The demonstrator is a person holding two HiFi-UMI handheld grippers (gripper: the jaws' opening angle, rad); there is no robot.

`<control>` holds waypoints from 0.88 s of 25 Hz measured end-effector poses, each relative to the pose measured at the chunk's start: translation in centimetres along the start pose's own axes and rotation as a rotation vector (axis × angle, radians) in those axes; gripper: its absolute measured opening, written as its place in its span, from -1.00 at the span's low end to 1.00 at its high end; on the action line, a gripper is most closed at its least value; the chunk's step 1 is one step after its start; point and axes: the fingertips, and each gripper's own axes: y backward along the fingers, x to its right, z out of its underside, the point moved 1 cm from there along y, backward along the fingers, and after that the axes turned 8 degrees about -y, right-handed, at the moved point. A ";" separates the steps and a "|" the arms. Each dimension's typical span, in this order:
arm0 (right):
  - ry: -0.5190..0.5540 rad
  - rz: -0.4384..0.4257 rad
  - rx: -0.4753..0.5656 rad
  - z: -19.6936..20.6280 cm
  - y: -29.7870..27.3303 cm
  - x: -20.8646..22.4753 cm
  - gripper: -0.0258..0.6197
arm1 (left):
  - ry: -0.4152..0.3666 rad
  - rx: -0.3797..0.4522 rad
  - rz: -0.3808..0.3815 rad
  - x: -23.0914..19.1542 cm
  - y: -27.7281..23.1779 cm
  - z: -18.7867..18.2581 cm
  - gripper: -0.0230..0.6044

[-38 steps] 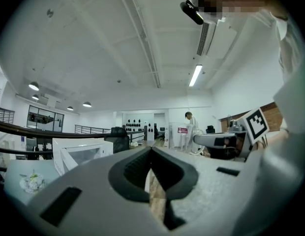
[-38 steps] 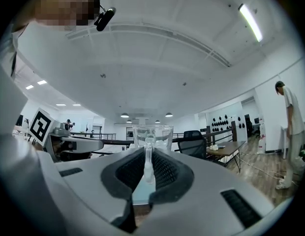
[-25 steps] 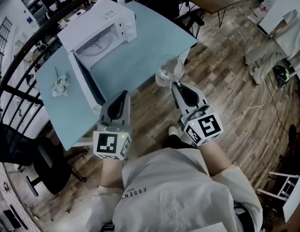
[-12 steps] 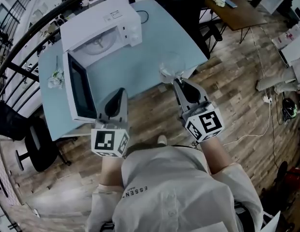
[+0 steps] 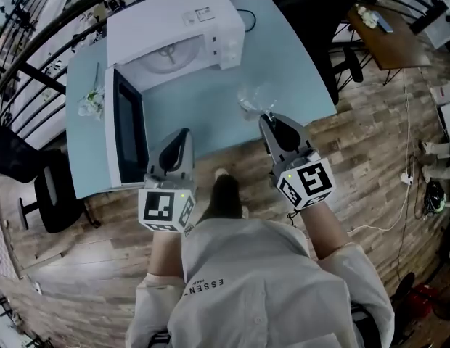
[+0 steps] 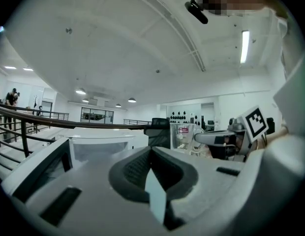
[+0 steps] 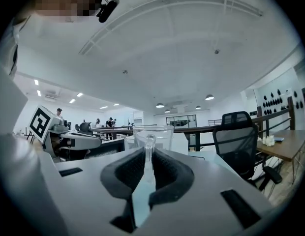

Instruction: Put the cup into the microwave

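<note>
A clear glass cup [image 5: 254, 98] with a handle hangs over the near edge of the light blue table [image 5: 210, 114]. My right gripper [image 5: 267, 119] is shut on the handle. In the right gripper view the cup [image 7: 152, 134] stands upright just past the jaws, its handle pinched between the pads. The white microwave [image 5: 174, 20] sits at the table's far side, its door [image 5: 128, 133] swung open toward me on the left. My left gripper [image 5: 183, 133] is shut and holds nothing, hovering by the door's near end; its view shows the microwave [image 6: 101, 141] ahead.
A small white flower bunch [image 5: 91, 104] lies on the table left of the door. A black office chair [image 5: 36, 187] stands at the table's left, another chair [image 7: 238, 141] to the right. A dark railing [image 5: 36, 42] runs behind. A wooden table [image 5: 385, 38] is at the far right.
Both grippers have moved forward to the table; the cup has gone from over the wooden floor to over the table's near edge. The left gripper now sits beside the open door.
</note>
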 end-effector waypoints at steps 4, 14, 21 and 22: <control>0.001 -0.052 -0.019 0.4 -5.7 0.7 -0.80 | 0.014 0.010 -0.032 -4.0 -3.2 0.6 -0.92; 0.005 -0.183 -0.091 2.8 -18.4 1.2 -0.80 | 0.061 -0.019 -0.103 -12.6 -9.4 3.4 -0.92; 0.004 -0.246 -0.156 5.9 -24.0 1.2 -0.80 | 0.103 -0.049 -0.133 -14.4 -11.2 5.2 -0.92; 0.012 -0.255 -0.161 6.4 -24.8 1.2 -0.80 | 0.110 -0.050 -0.131 -14.4 -11.4 5.5 -0.92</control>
